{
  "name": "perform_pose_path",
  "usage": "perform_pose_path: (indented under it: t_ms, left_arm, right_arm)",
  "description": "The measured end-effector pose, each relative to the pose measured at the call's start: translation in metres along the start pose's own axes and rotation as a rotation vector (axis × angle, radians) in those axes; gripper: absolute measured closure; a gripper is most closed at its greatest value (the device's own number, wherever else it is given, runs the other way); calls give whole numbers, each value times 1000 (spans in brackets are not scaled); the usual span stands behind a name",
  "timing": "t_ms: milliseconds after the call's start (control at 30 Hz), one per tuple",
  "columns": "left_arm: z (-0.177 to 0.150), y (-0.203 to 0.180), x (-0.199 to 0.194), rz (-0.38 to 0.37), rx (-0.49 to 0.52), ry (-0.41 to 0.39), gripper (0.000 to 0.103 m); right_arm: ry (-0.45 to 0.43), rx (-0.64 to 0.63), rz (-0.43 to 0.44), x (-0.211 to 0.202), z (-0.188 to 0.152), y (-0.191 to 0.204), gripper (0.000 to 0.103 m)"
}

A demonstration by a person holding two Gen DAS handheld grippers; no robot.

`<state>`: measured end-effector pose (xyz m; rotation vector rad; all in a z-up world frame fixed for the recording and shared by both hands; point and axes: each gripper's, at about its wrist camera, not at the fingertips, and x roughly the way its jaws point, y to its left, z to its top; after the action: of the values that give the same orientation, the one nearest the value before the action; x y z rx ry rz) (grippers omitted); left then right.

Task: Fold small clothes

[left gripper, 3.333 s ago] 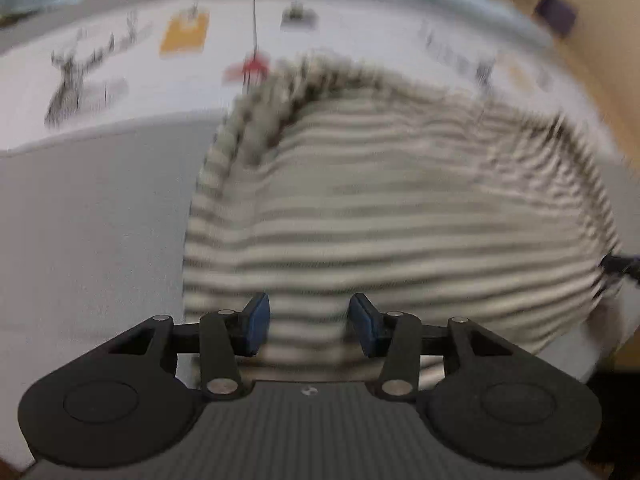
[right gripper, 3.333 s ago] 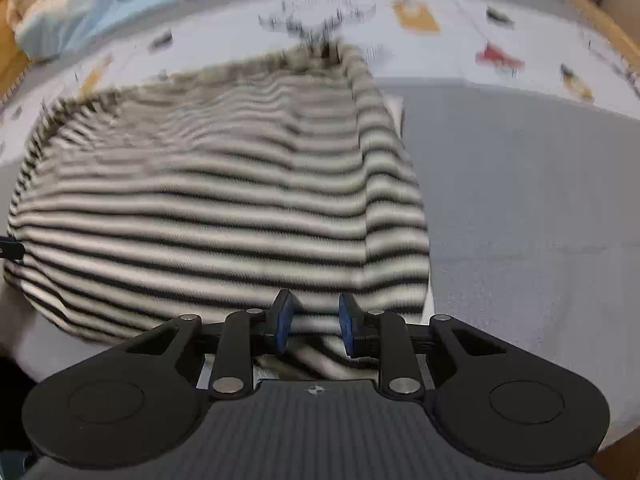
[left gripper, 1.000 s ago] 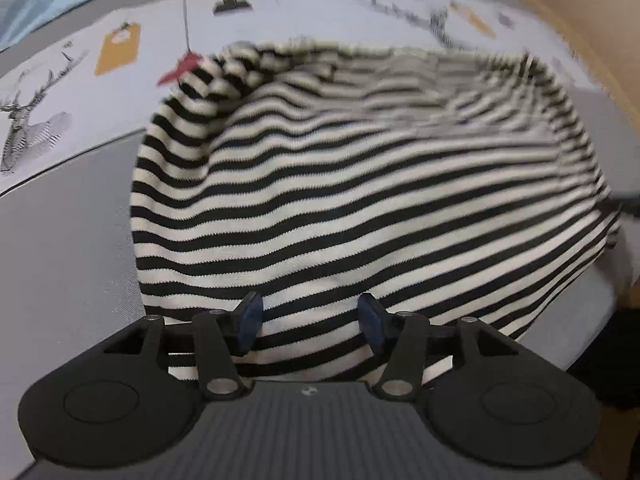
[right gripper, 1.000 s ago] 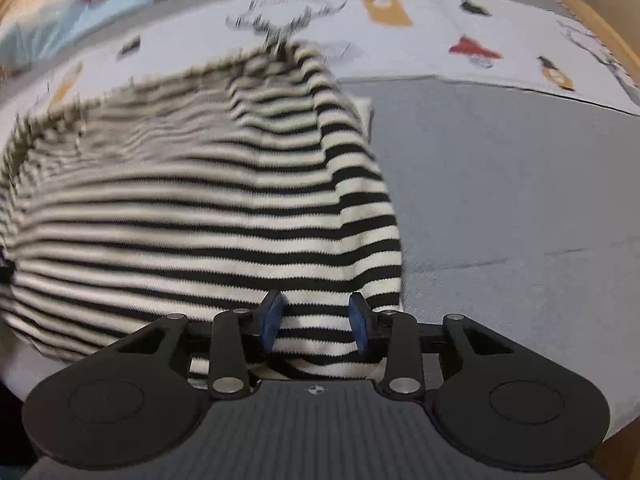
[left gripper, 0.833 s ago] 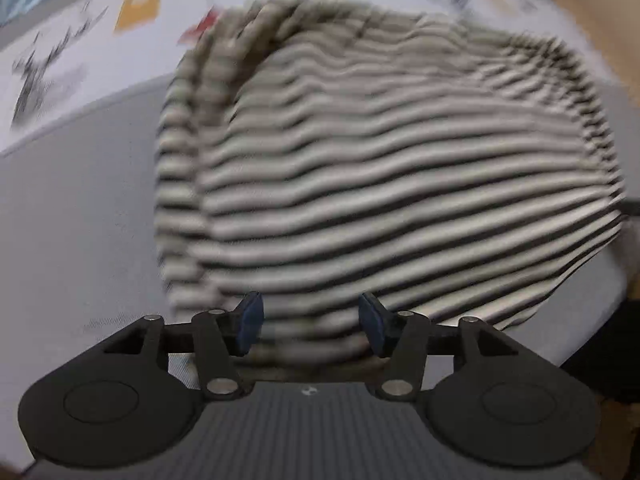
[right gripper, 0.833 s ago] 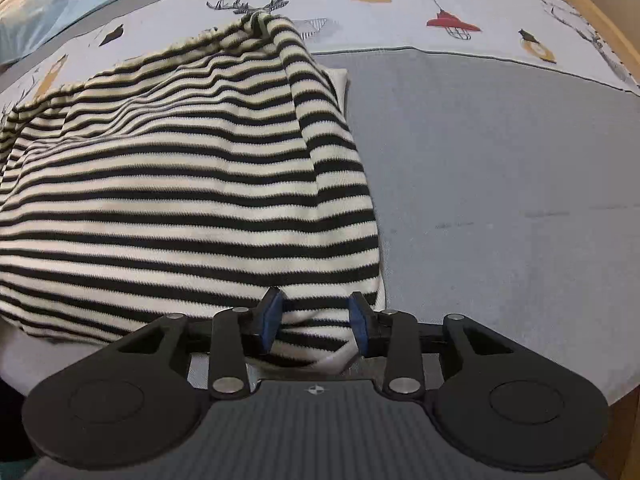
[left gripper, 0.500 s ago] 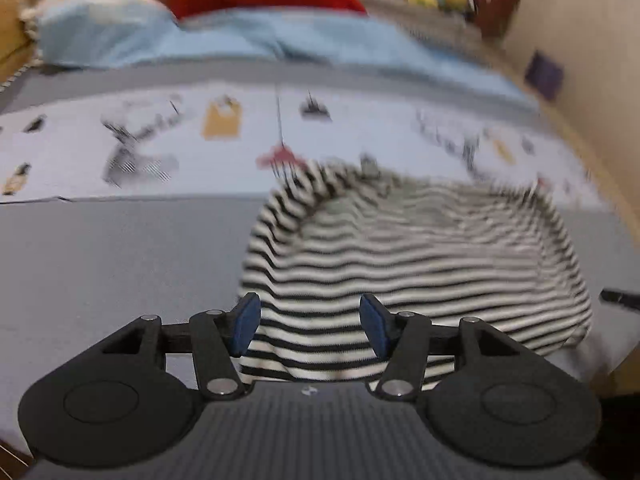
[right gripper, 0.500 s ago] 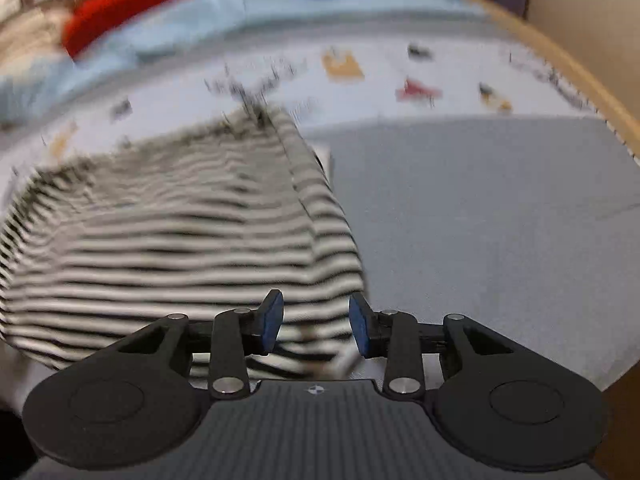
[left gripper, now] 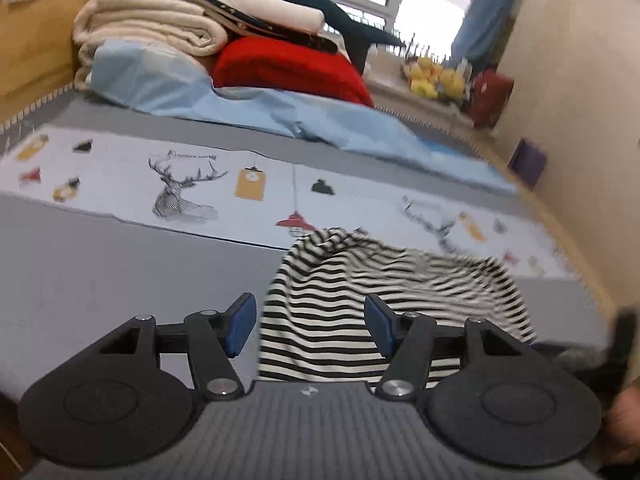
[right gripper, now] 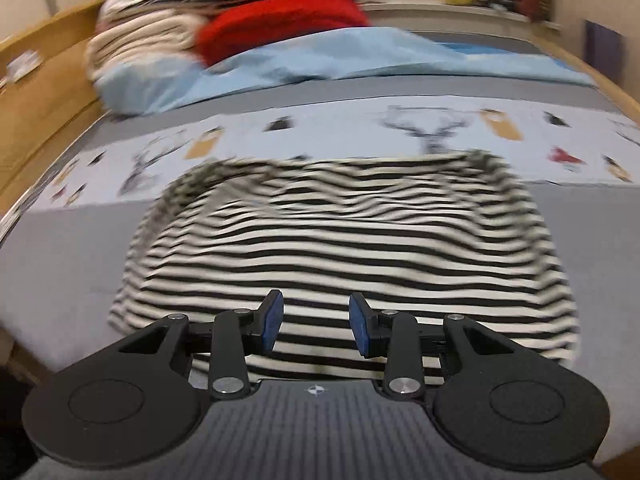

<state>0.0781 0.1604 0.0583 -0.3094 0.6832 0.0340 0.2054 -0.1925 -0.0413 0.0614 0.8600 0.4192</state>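
Striped shirt (right gripper: 344,240) is laid flat on the grey bed sheet (left gripper: 100,264), just in front of the printed deer strip (left gripper: 180,192). Left gripper (left gripper: 310,326) is spread wide, nothing pinched, shirt seen just beyond its tips. Right gripper (right gripper: 316,322) is also spread, held over the shirt's near edge, nothing clamped. Red blanket (left gripper: 288,68) and folded bedding (left gripper: 160,28) are stacked well behind the shirt.

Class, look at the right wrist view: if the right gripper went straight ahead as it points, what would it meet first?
Probably the striped garment: it lies directly ahead of the right gripper, whose jaws stand open; depth is unclear.
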Motion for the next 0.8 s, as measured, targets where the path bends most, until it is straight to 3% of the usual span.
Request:
perform_pose_path:
  t_ms: [33, 100, 233, 367, 567, 667, 700, 800]
  left_arm:
    - [-1, 7, -6, -10, -41, -16, 35]
    - [-2, 19, -15, -14, -112, -54, 35]
    - [1, 30, -19, 1, -171, -91, 35]
    - [6, 26, -17, 11, -135, -90, 35]
    - [5, 25, -13, 10, -109, -90, 35]
    - [6, 31, -12, 10, -125, -87, 35]
    - [6, 33, -12, 11, -129, -84, 35]
    - [7, 37, -12, 12, -144, -77, 35]
  right_arm:
    - [-1, -24, 26, 4, 0, 13, 82]
    - [-11, -80, 78, 10, -2, 39, 93]
    - [-28, -198, 184, 26, -6, 88, 93]
    - [-7, -312, 252, 44, -14, 134, 93]
    - [15, -471, 310, 69, -30, 182, 88]
    - [59, -543, 307, 84, -39, 197, 70]
    - [84, -571, 302, 92, -42, 201, 65]
    - [136, -644, 222, 112, -52, 207, 65]
